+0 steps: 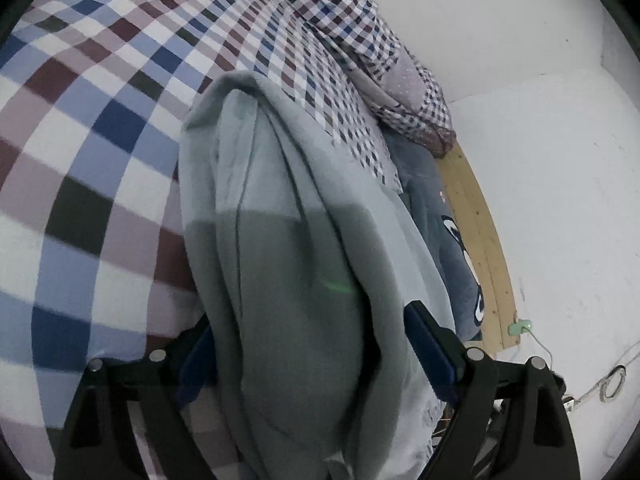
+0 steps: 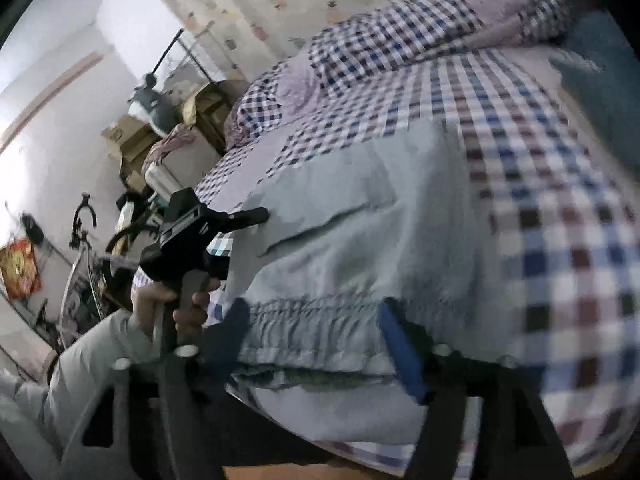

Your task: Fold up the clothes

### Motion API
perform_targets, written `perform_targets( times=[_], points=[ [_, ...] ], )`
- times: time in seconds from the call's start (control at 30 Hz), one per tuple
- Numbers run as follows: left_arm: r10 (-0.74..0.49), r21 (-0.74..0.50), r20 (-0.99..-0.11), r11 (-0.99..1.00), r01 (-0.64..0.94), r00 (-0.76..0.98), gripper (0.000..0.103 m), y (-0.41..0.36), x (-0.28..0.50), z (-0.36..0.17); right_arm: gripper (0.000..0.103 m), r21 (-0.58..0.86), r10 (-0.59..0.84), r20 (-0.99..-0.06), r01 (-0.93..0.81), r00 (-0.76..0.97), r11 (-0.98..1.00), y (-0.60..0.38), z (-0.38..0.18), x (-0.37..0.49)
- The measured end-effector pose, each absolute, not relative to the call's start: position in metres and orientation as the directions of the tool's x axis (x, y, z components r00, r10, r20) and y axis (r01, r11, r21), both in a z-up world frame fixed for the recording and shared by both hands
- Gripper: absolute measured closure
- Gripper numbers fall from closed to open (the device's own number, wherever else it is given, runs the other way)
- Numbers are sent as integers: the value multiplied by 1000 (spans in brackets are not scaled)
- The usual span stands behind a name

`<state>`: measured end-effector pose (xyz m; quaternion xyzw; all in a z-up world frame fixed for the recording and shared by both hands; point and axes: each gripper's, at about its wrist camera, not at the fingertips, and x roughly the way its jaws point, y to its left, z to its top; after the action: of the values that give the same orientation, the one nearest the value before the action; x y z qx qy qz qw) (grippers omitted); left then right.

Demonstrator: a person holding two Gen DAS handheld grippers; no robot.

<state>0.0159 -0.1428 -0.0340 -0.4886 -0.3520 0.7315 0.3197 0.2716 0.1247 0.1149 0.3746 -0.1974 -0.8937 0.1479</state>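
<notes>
The pale grey-blue garment (image 2: 352, 248) lies on the checked bedsheet (image 2: 560, 216), its elastic waistband between the spread fingers of the right claw (image 2: 316, 340). The left claw (image 1: 312, 344) stands released around bunched cloth.

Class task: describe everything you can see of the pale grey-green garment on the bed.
The pale grey-green soft cotton-looking garment lies on the checked bedspread. It has a gathered elastic waistband and a slit pocket, so it looks like trousers. The waistband sits between the fingers of the right hand-held gripper; another bunched, creased part hangs between those of the left hand-held gripper.
</notes>
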Motion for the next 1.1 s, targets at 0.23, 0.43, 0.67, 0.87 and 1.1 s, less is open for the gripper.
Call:
perform_targets(
  times=[0.23, 0.43, 0.67, 0.87, 1.1],
  points=[
    [824, -827, -488, -542, -150, -286, 6, -140, 8, -34, 8, 503, -418, -632, 65, -653, -862, 205, 123, 248],
    [843, -843, -462, -514, -158, -275, 6, -142, 0, -36, 8, 562, -501, -681, 56, -534, -825, 218, 85, 203],
    [840, -834, -465, -522, -180, -281, 4, -140, -3, -37, 8, 638, -624, -671, 117, -401, -761, 219, 49, 180],
    [838, -828, -466, -526, -194, -283, 4, -140, -4, -38, 8, 772, -755, -566, 109, -331, -627, 244, 24, 179],
    [834, -822, -473, -534, -198, -285, 4, -138, -2, -34, 8, 814, -802, -525, 105, -285, -571, 270, 12, 182]
  ],
)
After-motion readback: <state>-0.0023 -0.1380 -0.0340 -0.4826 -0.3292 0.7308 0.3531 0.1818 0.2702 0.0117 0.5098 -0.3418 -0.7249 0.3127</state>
